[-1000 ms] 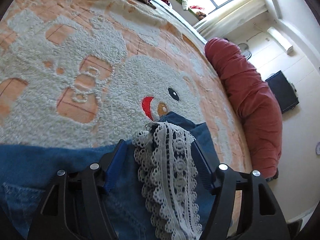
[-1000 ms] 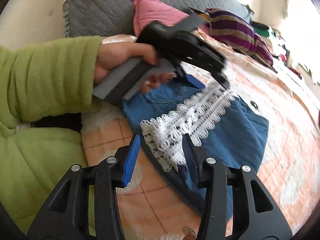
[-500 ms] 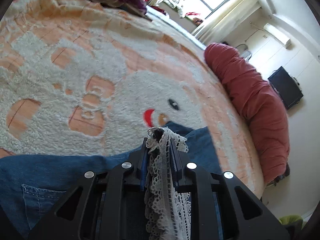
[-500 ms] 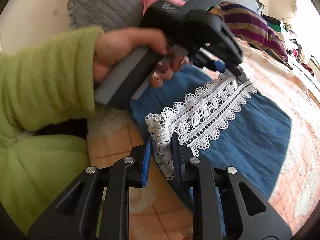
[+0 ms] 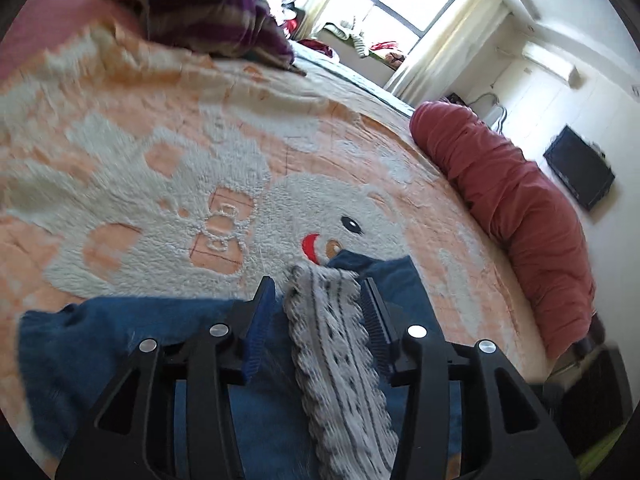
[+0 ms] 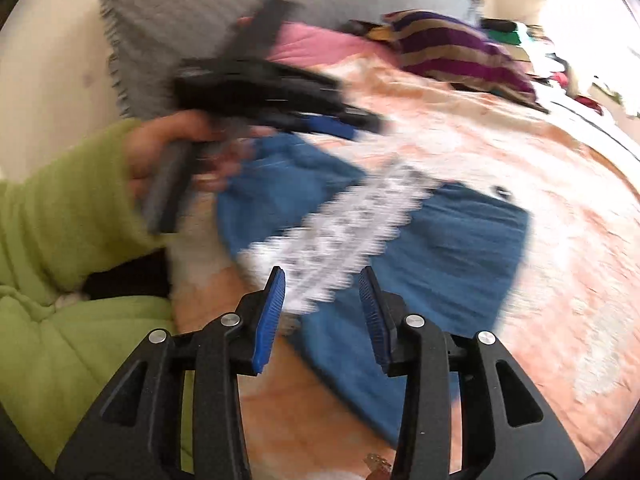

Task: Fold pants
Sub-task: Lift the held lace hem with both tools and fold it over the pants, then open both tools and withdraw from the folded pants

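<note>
Pants (image 6: 460, 248) lie flat on the bed (image 5: 160, 184), blue denim folded into a rough block, with a white lace trim (image 6: 344, 228) running across the top. My right gripper (image 6: 322, 306) stands wide over the near end of the lace, pads (image 6: 270, 316) apart and holding nothing. My left gripper (image 5: 318, 314) is also wide; the lace (image 5: 336, 352) runs up between its pads (image 5: 258, 326) without being pinched, its far end just short of the bear's red mouth on the blanket.

I judge the denim to be soft but fairly heavy: it should hold a crease and stay where it is laid. The lace is light, floppy and open-worked, so it could snag or stretch if I pull by it alone. I would take hold at the edge where lace and denim meet, pinching both layers together, one gripper at each end of that edge.

The right view shows the whole folded shape, my left hand (image 6: 172, 152) in its green sleeve (image 6: 64, 208), and a grey pillow (image 6: 224, 12) behind; it is badly blurred. The left view shows only the nearest strip of denim, but adds the room beyond: a red bolster (image 5: 516, 216) along the far side of the bed, a striped cloth (image 5: 212, 20) and a window (image 5: 404, 0).
</note>
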`<state>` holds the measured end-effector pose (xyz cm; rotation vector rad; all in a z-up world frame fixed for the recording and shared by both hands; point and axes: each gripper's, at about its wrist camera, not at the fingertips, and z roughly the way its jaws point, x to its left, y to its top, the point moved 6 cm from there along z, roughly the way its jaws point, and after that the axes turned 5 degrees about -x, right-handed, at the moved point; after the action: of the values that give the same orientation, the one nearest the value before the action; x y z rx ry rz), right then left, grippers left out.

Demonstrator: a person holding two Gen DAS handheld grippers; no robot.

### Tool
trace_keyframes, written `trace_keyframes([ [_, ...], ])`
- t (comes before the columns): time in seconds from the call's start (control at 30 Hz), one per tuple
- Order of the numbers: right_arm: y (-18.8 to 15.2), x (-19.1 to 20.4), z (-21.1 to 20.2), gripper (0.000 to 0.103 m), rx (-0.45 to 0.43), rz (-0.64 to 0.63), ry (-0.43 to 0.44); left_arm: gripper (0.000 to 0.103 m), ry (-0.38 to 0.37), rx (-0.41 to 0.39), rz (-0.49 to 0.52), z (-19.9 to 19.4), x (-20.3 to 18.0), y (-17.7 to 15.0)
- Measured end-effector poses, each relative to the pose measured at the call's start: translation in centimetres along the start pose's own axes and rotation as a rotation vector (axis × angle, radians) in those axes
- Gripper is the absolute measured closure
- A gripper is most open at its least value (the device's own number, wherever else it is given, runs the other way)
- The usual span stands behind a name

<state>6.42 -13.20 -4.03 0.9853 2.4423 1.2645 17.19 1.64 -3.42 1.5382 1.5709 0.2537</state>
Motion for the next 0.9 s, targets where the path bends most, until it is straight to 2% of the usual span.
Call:
trace_keyframes([
  [0.03, -0.2, -0.7, -0.3, 0.071, 0.004, 0.009, -0.028, 0.06, -0.001, -0.004, 0.027, -0.7, -0.8, -0.4],
  [0.17, -1.2, -1.8, -0.3, 0.071, 0.032, 0.029, -0.052, 0.062, -0.004, 0.03, 0.117, -2.0, -3.7, -2.9],
  [0.27, -2.4, -2.0, 0.3, 0.071, 0.067, 0.038, -0.05, 0.066, -0.027, 0.098, 0.193, -2.2, -5.9, -6.3],
  [0.37, -3.5, -2.3, 0.9, 0.071, 0.098, 0.039, -0.051, 0.066, -0.027, 0.144, 0.22, -2.1, -6.4, -9.2],
  [0.47, -4.6, -2.5, 1.4, 0.071, 0.146, 0.035, -0.071, 0.066, 0.022, 0.216, 0.244, -1.0, -6.0, -11.6],
  [0.7, -6.5, -3.9, 1.1, 0.071, 0.159, 0.101, -0.079, 0.065, 0.038, 0.241, 0.213, -0.9, -5.0, -12.3],
  [0.83, -6.2, -3.8, 0.7, 0.069, 0.162, 0.099, -0.083, 0.065, 0.049, 0.24, 0.221, -0.9, -5.1, -12.3],
  [0.9, -5.4, -4.0, -0.2, 0.058, 0.14, 0.1, -0.099, 0.064, 0.059, 0.225, 0.232, -1.3, -5.3, -12.1],
])
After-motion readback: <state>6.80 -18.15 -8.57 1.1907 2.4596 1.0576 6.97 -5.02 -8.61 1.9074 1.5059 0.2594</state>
